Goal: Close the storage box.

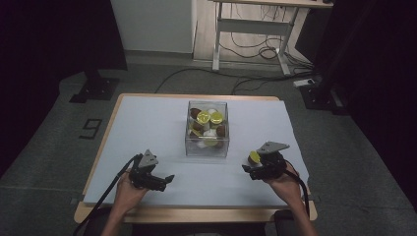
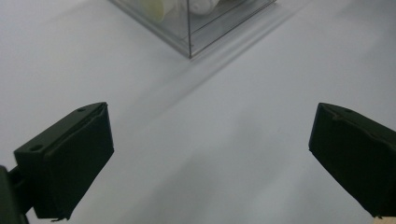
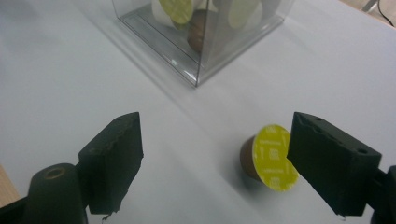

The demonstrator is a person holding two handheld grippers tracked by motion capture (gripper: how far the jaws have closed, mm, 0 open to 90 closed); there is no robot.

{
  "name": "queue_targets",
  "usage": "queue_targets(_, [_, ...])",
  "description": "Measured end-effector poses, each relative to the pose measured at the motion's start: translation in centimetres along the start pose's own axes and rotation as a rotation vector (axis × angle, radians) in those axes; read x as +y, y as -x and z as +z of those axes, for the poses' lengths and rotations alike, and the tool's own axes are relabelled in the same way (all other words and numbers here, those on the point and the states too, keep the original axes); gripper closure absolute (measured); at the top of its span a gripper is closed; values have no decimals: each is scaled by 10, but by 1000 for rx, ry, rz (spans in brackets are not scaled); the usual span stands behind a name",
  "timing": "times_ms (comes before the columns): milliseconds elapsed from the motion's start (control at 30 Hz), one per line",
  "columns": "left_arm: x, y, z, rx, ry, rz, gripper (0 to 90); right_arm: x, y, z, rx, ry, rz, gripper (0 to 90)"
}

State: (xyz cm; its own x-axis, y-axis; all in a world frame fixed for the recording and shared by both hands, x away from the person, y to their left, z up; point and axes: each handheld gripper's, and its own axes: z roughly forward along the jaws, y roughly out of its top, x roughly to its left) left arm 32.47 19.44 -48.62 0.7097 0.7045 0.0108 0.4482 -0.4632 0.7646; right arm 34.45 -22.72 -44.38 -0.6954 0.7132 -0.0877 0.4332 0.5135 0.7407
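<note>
My right gripper (image 3: 215, 158), jaws wide, hovers over a small, light capsule (image 3: 268, 157); I'd pinch its stiff brown sides, sparing the thin yellow lid.

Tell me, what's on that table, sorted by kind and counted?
Clear box holding capsules, too heaped to count: 1
Capsule with a yellow lid lying loose on the table: 1
Hand-held grippers, left gripper and right gripper: 2
Total: 4
</note>
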Motion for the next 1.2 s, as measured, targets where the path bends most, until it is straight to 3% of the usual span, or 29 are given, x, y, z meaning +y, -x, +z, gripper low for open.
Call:
queue_targets(200, [-16,-8,2,30,-12,-18,0,-20,7,3,-22,-19,25,160])
queue_targets(533, [-33,-21,9,59,-53,-56,0,-57,20,27,-59,-68,93,131])
queue_targets(700, [-38,-24,14,67,-93,-58,0,-70,22,38,-44,-66,107,30])
queue_targets(833, [-38,-25,16,66,-113,-70,0,-79,23,48,-39,-74,113,0])
queue_targets(933, [-37,-26,20,58,-151,-73,0,-84,25,49,-21,-41,144,0])
queue_targets(1200, [-38,-26,20,60,-151,-73,0,-84,24,49,-22,-43,145,0])
